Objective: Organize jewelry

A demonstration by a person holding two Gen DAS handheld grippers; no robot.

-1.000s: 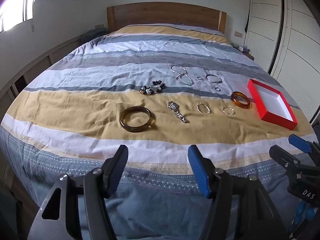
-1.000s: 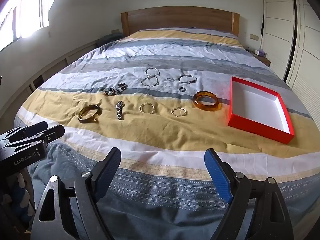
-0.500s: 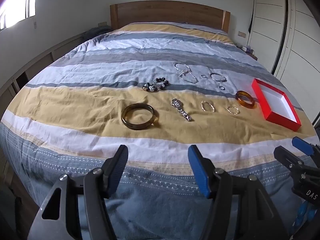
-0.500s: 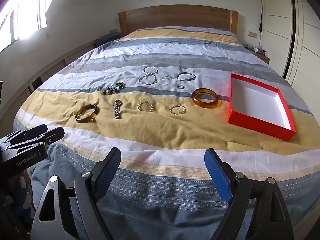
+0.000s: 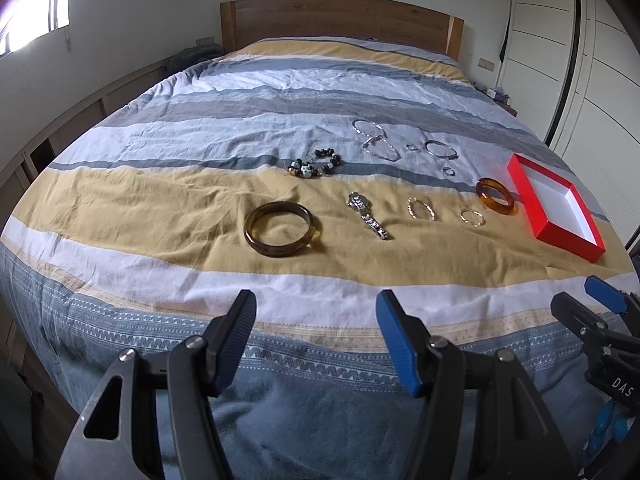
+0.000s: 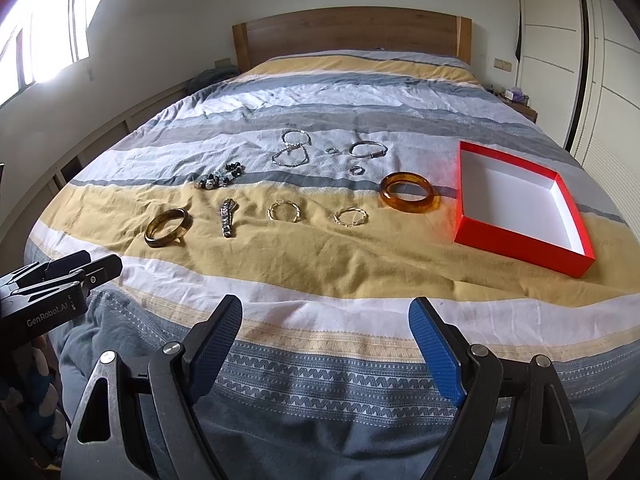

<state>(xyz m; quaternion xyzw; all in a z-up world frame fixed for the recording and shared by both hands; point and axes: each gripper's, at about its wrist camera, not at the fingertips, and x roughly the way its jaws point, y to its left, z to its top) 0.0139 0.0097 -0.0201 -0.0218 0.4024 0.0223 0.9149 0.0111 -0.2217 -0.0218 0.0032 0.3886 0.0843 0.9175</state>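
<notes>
Both our left gripper (image 5: 316, 326) and right gripper (image 6: 326, 334) gape empty over the striped duvet (image 6: 320, 264), jewelry strewn toward twelve o'clock, the red box (image 6: 516, 240) at two, so thin gold hoops (image 6: 351, 216) may sink into folds and slip.

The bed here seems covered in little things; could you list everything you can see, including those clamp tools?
Bed: one, striped cover, fills the view.
Red box: one, white inside, empty, right side.
Amber bangle: one, orange-brown, beside the box.
Dark bangle: one, olive-brown, far left.
Watch: one, silver, right of the dark bangle.
Gold bracelets: two, thin, between watch and amber bangle.
Beaded bracelet: one, dark and pale beads, behind the watch.
Silver chains: two, touching, back row.
Silver bangle: one, back row.
Small rings: two, silver, near it.
Left gripper: blue pads, open.
Right gripper: blue pads, open.
</notes>
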